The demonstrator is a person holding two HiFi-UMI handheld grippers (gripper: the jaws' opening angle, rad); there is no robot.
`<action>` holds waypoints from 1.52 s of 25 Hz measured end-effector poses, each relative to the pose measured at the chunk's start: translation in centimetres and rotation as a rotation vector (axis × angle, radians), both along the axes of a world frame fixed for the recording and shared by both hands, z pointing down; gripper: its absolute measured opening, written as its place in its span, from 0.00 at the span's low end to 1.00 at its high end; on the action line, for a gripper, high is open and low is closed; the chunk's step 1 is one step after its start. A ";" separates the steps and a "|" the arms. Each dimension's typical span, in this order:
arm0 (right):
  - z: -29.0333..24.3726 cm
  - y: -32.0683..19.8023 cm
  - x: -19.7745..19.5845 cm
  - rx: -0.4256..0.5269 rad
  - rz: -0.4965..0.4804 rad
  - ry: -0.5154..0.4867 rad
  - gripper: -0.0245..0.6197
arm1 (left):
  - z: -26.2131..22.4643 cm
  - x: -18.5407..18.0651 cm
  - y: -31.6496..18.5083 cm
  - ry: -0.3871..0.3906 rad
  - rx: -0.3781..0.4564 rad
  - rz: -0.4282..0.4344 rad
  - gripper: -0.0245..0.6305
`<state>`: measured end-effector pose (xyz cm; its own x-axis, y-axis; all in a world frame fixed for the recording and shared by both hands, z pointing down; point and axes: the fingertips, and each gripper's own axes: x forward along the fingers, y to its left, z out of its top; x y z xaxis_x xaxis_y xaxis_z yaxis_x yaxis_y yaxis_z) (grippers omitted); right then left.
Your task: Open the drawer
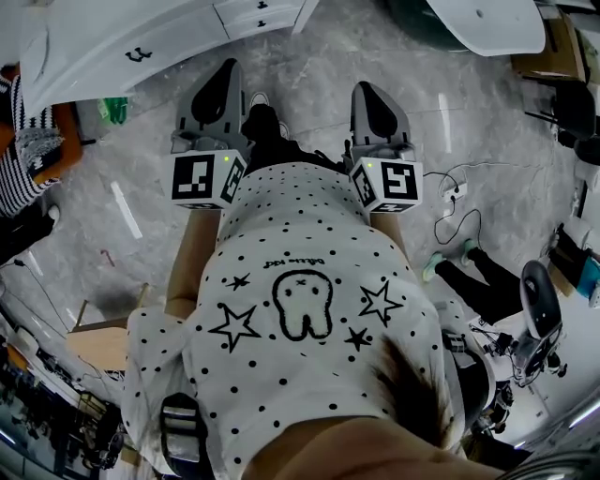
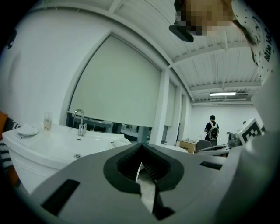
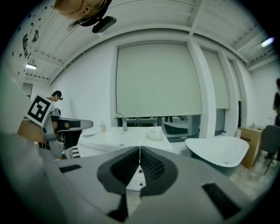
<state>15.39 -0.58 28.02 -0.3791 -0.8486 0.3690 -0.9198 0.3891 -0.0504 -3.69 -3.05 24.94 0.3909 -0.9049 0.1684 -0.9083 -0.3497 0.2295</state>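
— What colours is the shirt showing?
— It's showing white, with black dots running all over it, plus black star outlines and a black tooth outline.
— And the grippers?
— The left gripper and right gripper are both showing grey shells with black pads. The marker cube on each is carrying black squares on white.
— The floor?
— It's showing grey marbling. The drawer front is showing white with small dark handles, and a sleeve is showing black-and-white stripes.
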 end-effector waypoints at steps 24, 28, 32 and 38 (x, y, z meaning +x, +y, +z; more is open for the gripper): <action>-1.2 -2.4 1.3 0.052 0.055 -0.005 0.06 | -0.4 0.2 -0.7 0.006 0.015 0.007 0.04; -1.0 -2.3 1.3 0.044 0.053 0.004 0.06 | -0.3 -0.3 -0.6 0.013 0.008 -0.012 0.04; -0.7 -2.3 1.5 0.037 0.056 0.006 0.06 | -0.4 -0.2 -0.6 0.020 0.007 -0.013 0.04; -0.7 -2.4 1.1 0.036 0.055 -0.001 0.06 | -0.6 -0.3 -0.7 0.012 0.010 -0.009 0.04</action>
